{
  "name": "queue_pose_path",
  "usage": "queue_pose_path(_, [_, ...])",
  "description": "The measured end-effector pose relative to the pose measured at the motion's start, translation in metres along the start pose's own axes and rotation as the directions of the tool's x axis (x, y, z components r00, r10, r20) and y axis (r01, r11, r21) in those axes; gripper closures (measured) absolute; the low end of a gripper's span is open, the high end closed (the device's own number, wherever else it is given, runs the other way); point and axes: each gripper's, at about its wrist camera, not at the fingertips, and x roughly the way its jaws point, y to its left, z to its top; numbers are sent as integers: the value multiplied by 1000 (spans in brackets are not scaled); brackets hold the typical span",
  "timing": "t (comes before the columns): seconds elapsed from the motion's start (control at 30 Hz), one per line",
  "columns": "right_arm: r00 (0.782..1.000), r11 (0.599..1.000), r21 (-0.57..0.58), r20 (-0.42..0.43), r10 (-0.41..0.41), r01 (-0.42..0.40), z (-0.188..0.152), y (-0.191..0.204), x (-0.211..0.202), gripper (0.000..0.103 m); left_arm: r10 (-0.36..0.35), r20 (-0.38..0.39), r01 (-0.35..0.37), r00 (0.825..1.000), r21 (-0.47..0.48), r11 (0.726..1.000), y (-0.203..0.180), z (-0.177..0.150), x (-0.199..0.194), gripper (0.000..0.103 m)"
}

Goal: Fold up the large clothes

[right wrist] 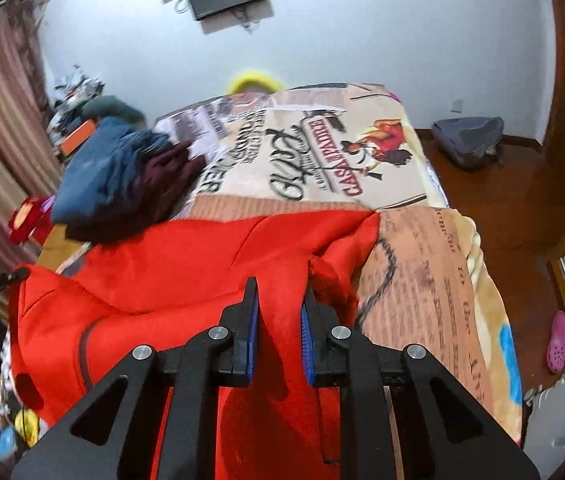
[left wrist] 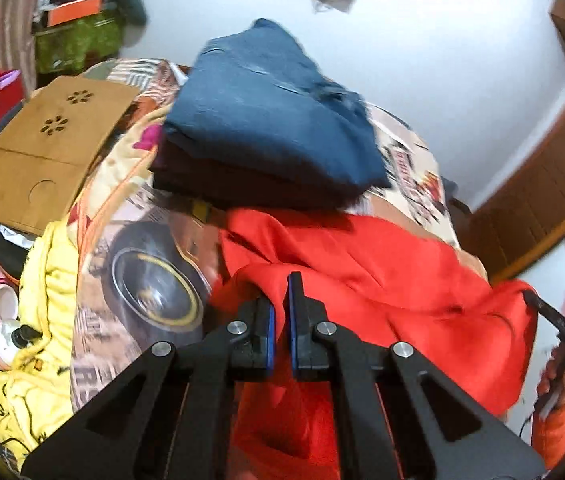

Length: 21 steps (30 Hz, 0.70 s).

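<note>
A large red garment (left wrist: 382,280) lies spread over the near part of the bed and hangs toward me; it also shows in the right wrist view (right wrist: 186,264). My left gripper (left wrist: 280,300) is shut on a fold of the red garment at its left side. My right gripper (right wrist: 280,304) is shut on a thicker bunch of the red garment near its right edge, jaws held slightly apart by the cloth. The right gripper also shows at the right edge of the left wrist view (left wrist: 562,320).
A folded blue garment (left wrist: 278,112) lies on a folded dark maroon one (left wrist: 242,182) at the bed's far left. The printed bedspread (right wrist: 322,152) covers the bed. Flat cardboard (left wrist: 50,148) and a yellow cloth (left wrist: 38,320) lie at left. A backpack (right wrist: 470,140) and pink shoe (right wrist: 560,340) lie on the floor.
</note>
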Motion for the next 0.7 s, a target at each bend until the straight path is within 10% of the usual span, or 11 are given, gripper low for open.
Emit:
queue_pose_path(0.17, [994, 997, 50, -90, -59, 63, 4, -22, 51, 86, 102, -90, -106, 991, -45, 993, 25, 0, 62, 97])
queue_pose_path(0.3, [982, 993, 68, -168, -86, 98, -3, -36, 78, 83, 298, -163, -300, 941, 11, 954, 37, -18, 105, 97])
queue_pose_path(0.53, [980, 995, 21, -173, -96, 101, -5, -34, 52, 68, 246, -238, -246, 940, 30, 969, 51, -38, 101, 97])
queue_pose_path(0.7, [982, 994, 1, -158, -108, 110, -7, -34, 27, 64, 220, -194, -214, 956, 52, 976, 49, -38, 64, 69])
